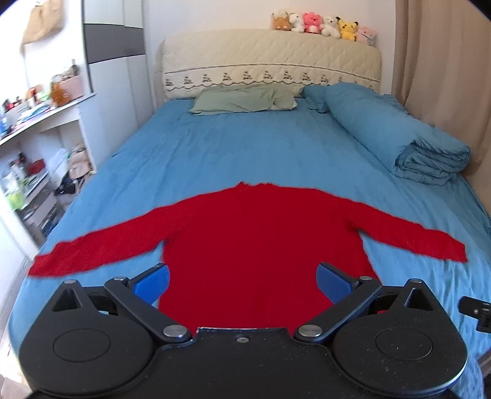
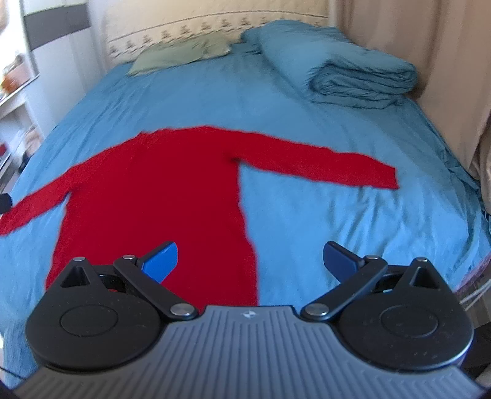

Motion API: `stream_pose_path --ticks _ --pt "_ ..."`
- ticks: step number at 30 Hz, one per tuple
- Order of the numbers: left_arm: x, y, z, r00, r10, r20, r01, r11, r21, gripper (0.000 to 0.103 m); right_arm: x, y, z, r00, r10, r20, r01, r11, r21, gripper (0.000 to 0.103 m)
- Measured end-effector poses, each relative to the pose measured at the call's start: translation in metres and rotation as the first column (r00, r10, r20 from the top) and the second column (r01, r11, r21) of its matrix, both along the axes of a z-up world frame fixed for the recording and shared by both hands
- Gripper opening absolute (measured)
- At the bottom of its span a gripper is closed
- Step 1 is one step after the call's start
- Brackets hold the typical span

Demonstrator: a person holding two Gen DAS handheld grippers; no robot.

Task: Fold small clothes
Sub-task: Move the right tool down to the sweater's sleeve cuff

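Note:
A red long-sleeved sweater (image 1: 254, 233) lies flat on the blue bed sheet (image 1: 214, 147), sleeves spread out to both sides, collar toward the headboard. It also shows in the right wrist view (image 2: 159, 190). My left gripper (image 1: 242, 282) is open and empty, held above the sweater's lower body near the hem. My right gripper (image 2: 250, 261) is open and empty, above the sweater's lower right edge, its left finger over red cloth and its right finger over the sheet.
A folded blue duvet (image 1: 408, 138) lies along the bed's right side. A green pillow (image 1: 242, 98) rests by the quilted headboard (image 1: 270, 58), with several plush toys (image 1: 325, 26) on top. Cluttered shelves (image 1: 33, 159) stand at the left. A beige curtain (image 2: 429, 61) hangs at the right.

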State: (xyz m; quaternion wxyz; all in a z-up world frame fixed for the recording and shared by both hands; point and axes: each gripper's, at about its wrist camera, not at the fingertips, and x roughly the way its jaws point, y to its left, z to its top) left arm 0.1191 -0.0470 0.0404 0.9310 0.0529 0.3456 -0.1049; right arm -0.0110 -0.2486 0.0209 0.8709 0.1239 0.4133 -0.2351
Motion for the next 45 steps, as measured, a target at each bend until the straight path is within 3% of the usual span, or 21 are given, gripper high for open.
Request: stream_pose_path --ticks 11,17,23,31,37,40,42,45 --pt "0.159 -0.111 -0.047 0.983 -0.129 -0.131 0.122 0.991 -0.056 0.103 0.061 -0.156 -0.058 0.97 -0.236 -0.05 0.234 0.971 -0.042 0.103" --pt "0.234 -0.181 -0.103 0.956 -0.182 -0.228 0.173 0.983 -0.061 0.103 0.072 -0.241 -0.106 0.923 -0.381 -0.049 0.381 0.924 -0.006 0.103" --pt "0.279 -0.236 -0.168 0.932 -0.2 -0.304 0.201 0.979 -0.028 0.103 0.068 -0.297 -0.157 0.869 -0.494 -0.017 0.494 0.869 0.032 0.102" --pt "0.298 -0.27 -0.234 0.926 -0.197 -0.322 0.223 0.974 0.047 0.103 0.054 -0.341 -0.217 0.805 -0.594 -0.021 0.591 0.797 0.123 0.08" --pt "0.293 -0.28 -0.243 0.937 -0.202 -0.284 0.237 0.967 0.092 0.103 0.05 -0.355 -0.235 0.76 -0.646 0.064 0.633 0.76 0.149 0.074" --pt "0.291 -0.282 -0.245 0.94 -0.208 -0.27 0.243 0.965 0.102 0.103 0.054 -0.361 -0.237 0.739 -0.667 0.095 0.65 0.743 0.162 0.057" --pt "0.29 -0.283 -0.246 0.941 -0.213 -0.263 0.248 0.962 0.11 0.103 0.056 -0.364 -0.238 0.726 -0.681 0.094 0.664 0.73 0.161 0.038" --pt "0.293 -0.283 -0.247 0.942 -0.213 -0.261 0.249 0.962 0.114 0.103 0.058 -0.367 -0.237 0.712 -0.695 0.1 0.676 0.717 0.17 0.021"
